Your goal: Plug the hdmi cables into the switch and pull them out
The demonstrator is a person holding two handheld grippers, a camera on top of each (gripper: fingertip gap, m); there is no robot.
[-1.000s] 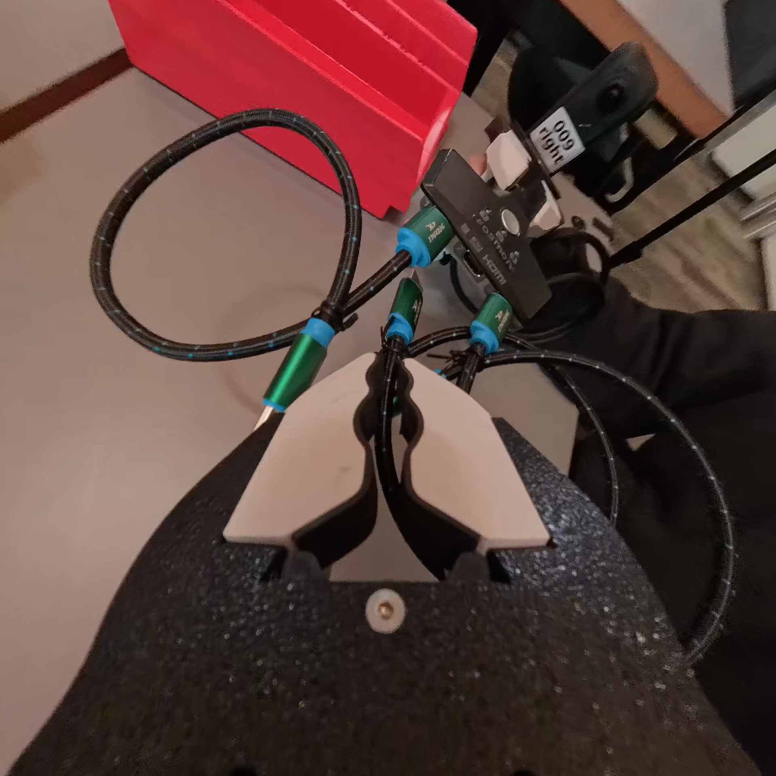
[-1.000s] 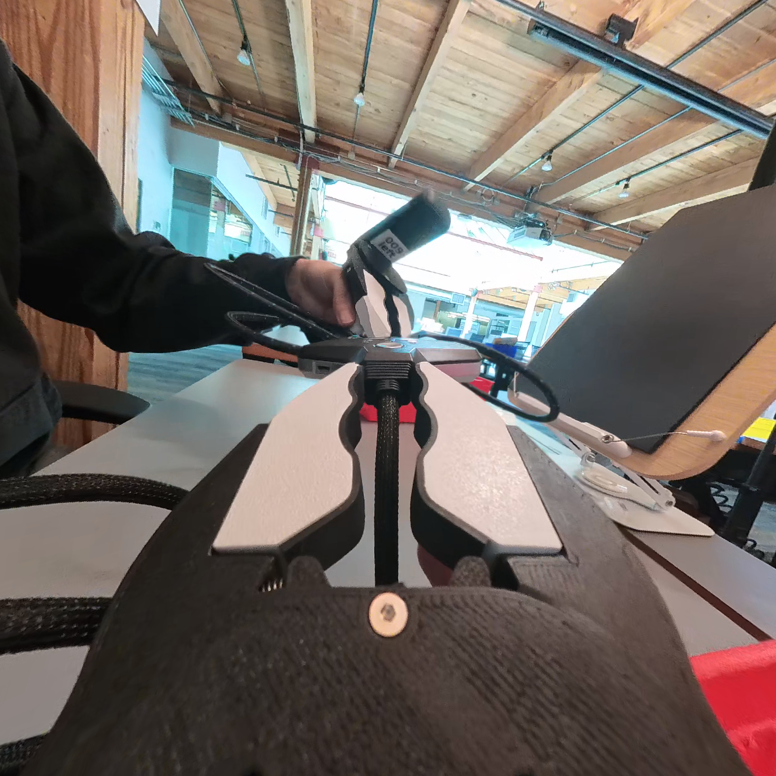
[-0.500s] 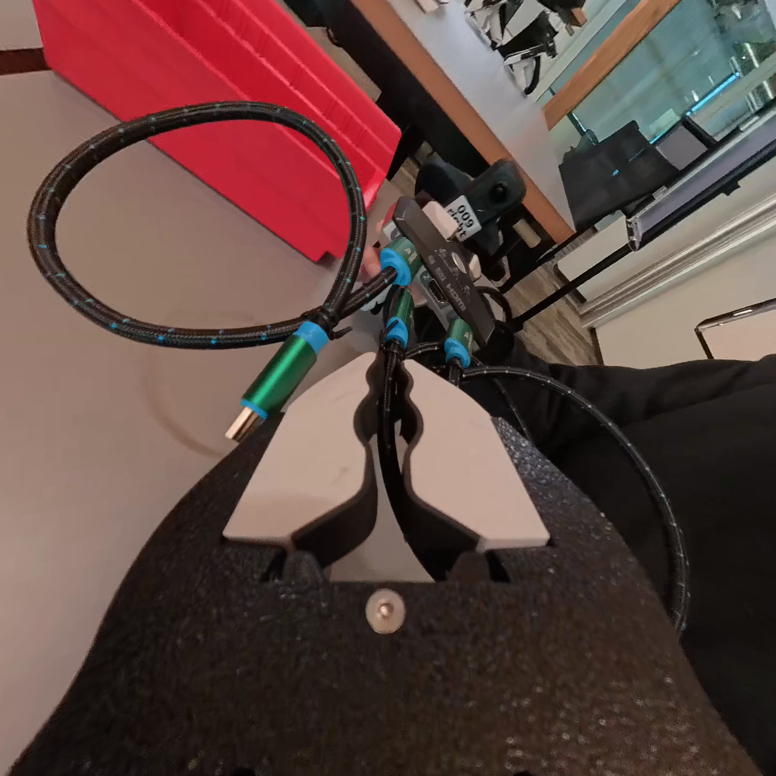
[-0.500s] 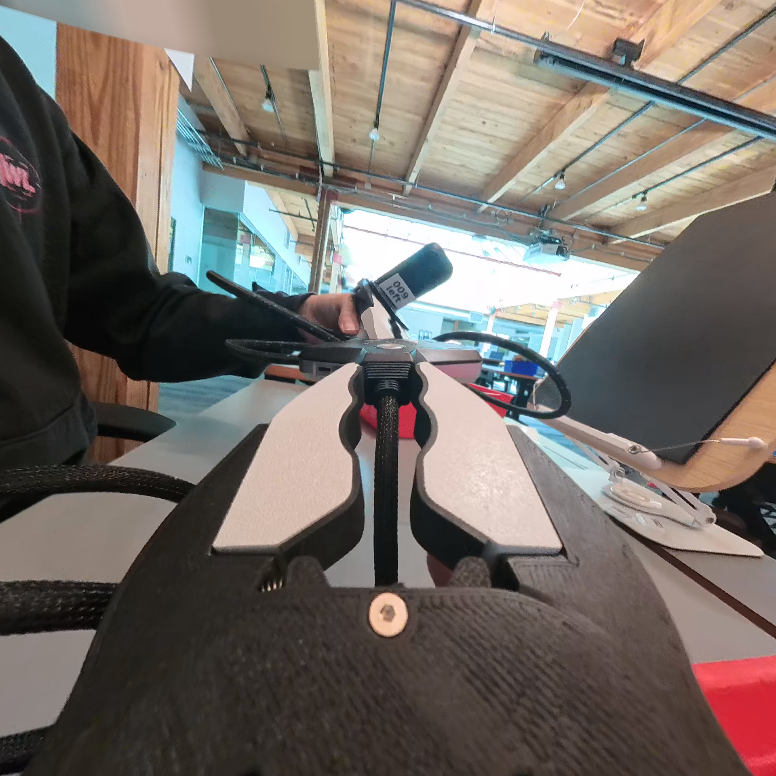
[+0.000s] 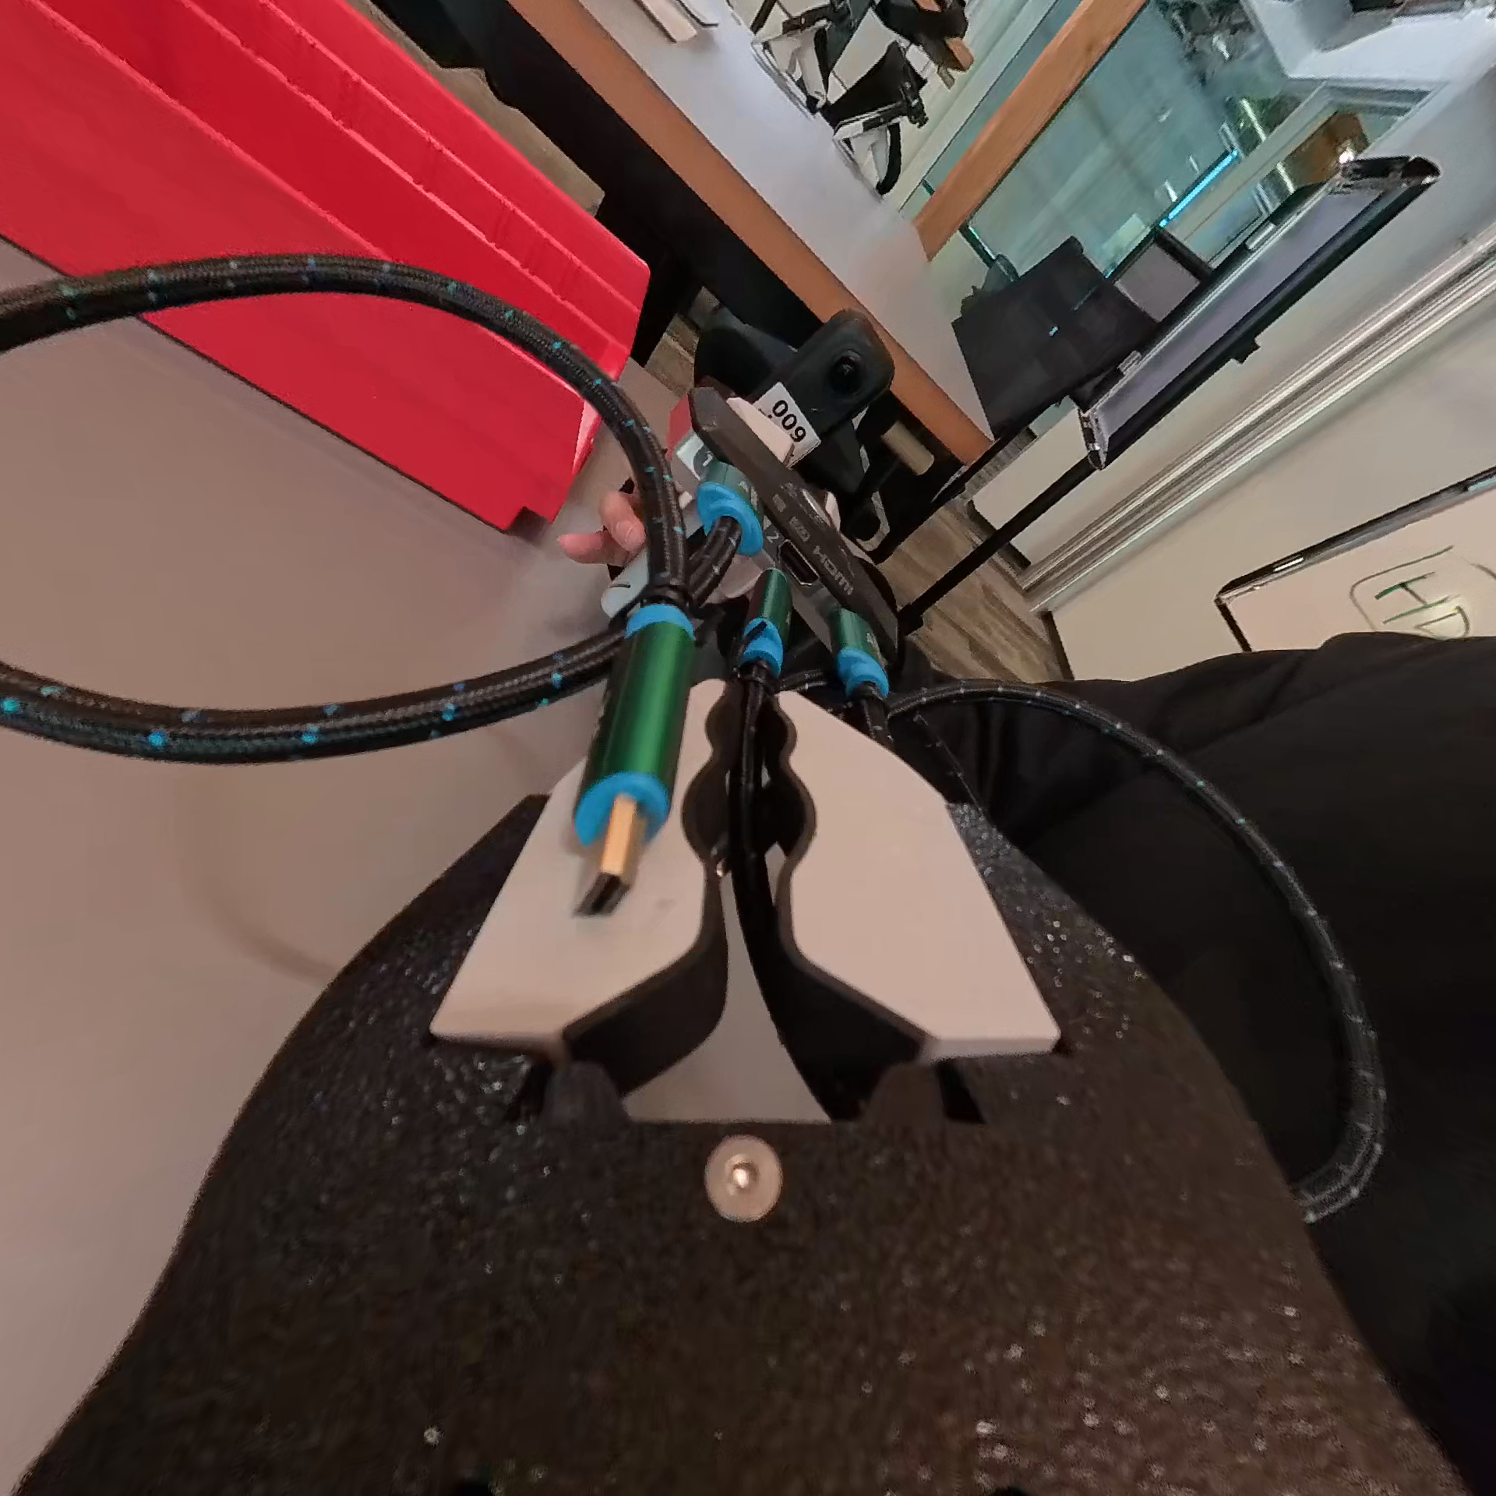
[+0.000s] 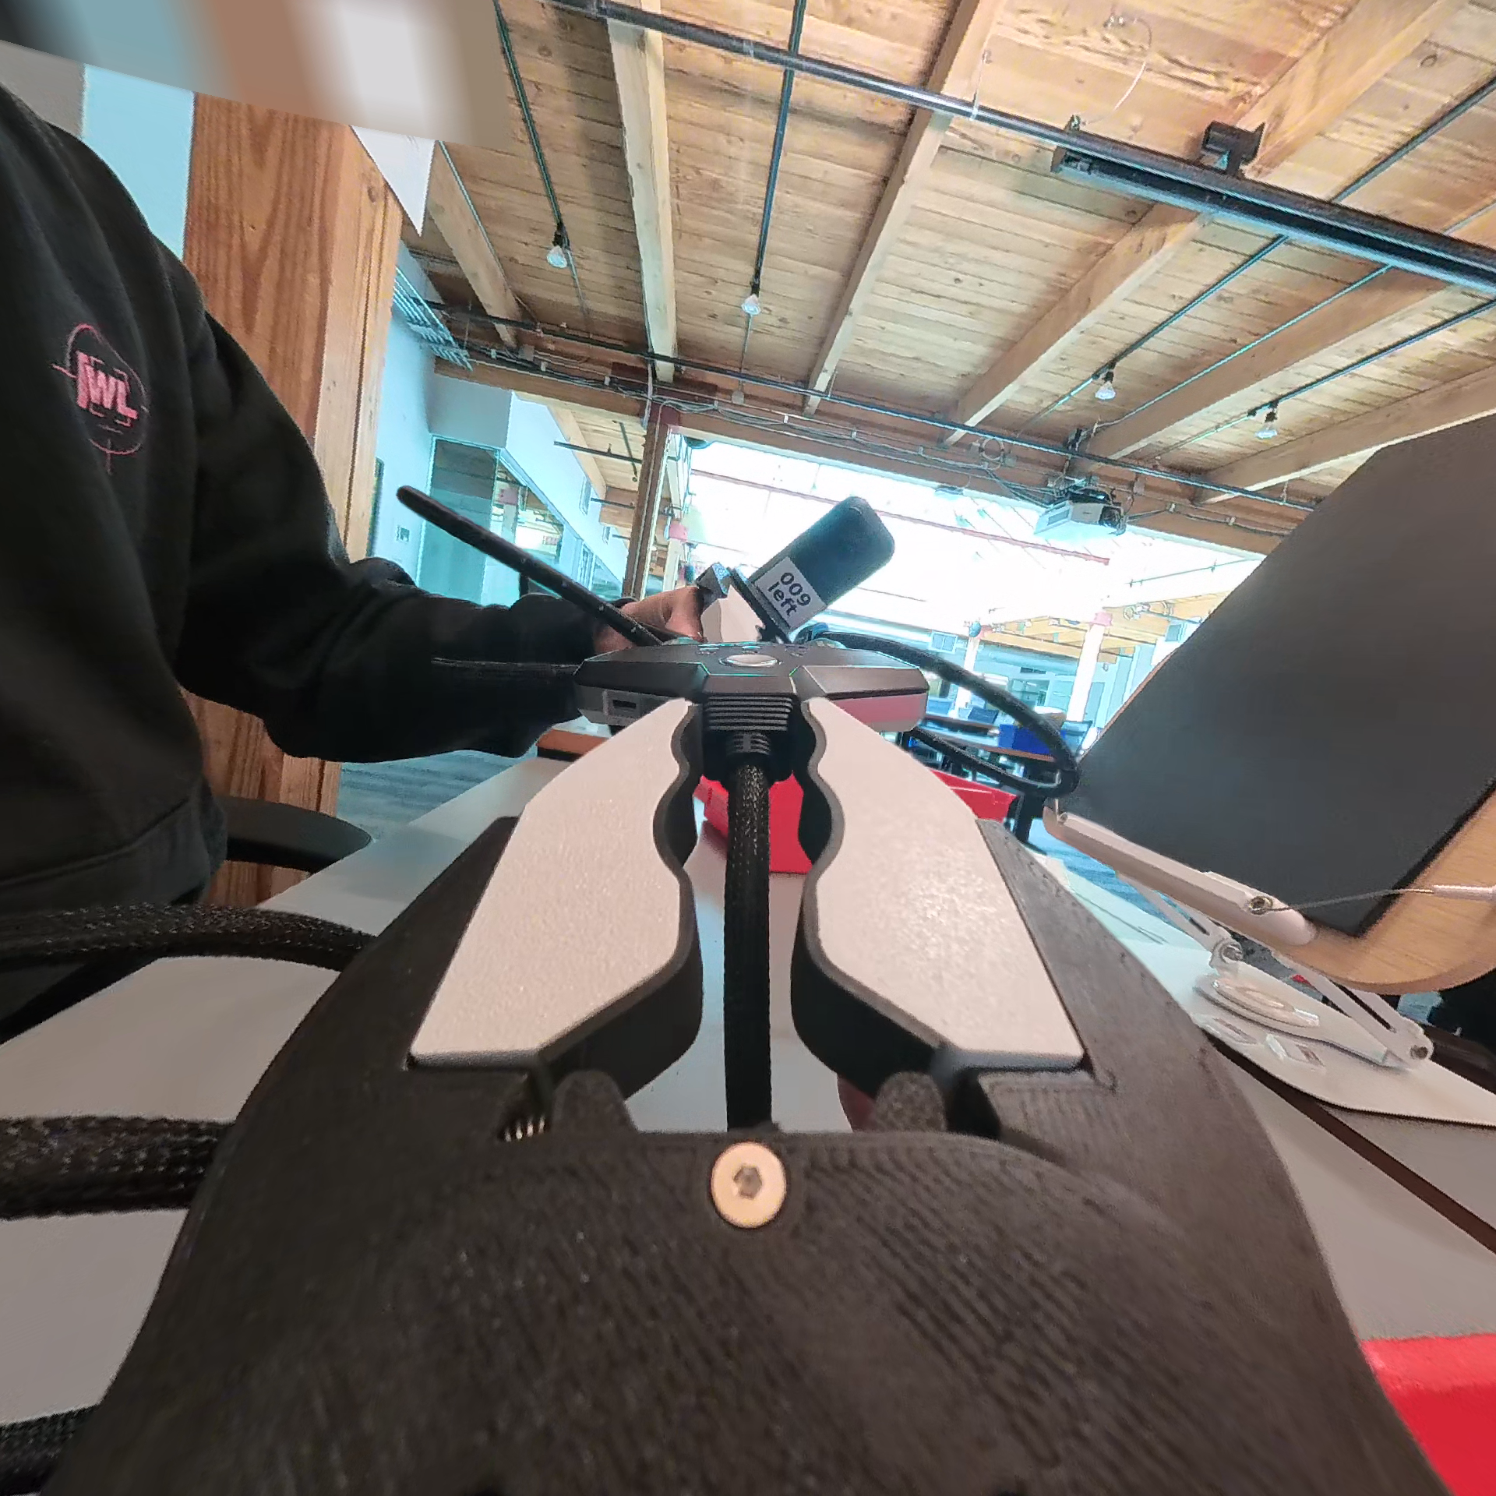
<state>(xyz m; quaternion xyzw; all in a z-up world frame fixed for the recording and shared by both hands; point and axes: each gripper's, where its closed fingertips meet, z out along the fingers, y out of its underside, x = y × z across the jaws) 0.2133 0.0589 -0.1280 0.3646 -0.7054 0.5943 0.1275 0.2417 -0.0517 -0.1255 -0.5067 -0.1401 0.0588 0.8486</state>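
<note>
The black HDMI switch [image 5: 818, 538] is held up off the table; in the right wrist view it [image 6: 745, 672] sits just past my fingertips. My right gripper [image 6: 745, 712] is shut on the ribbed collar of the switch's own braided cable [image 6: 746, 931]. My left gripper [image 5: 749, 704] is shut on a thin black braided cable [image 5: 749, 842] that ends in a green plug [image 5: 767, 603] just below an open port. Two other green plugs [image 5: 856, 648] [image 5: 728, 506] sit at the switch. A loose green plug with a gold tip [image 5: 639, 745] lies across my left finger [image 5: 583, 931].
A red bin [image 5: 324, 243] stands at the back left of the grey table [image 5: 202, 850]. A thick braided loop [image 5: 364, 720] hangs to the left. A person's black sleeve [image 5: 1255, 850] fills the right. A dark board on a white stand [image 6: 1295, 688] stands at the right.
My left gripper has drawn back and tilted with the thin cable in it. The loose gold-tipped plug has swung from the table side onto my left finger. The right gripper still holds the switch.
</note>
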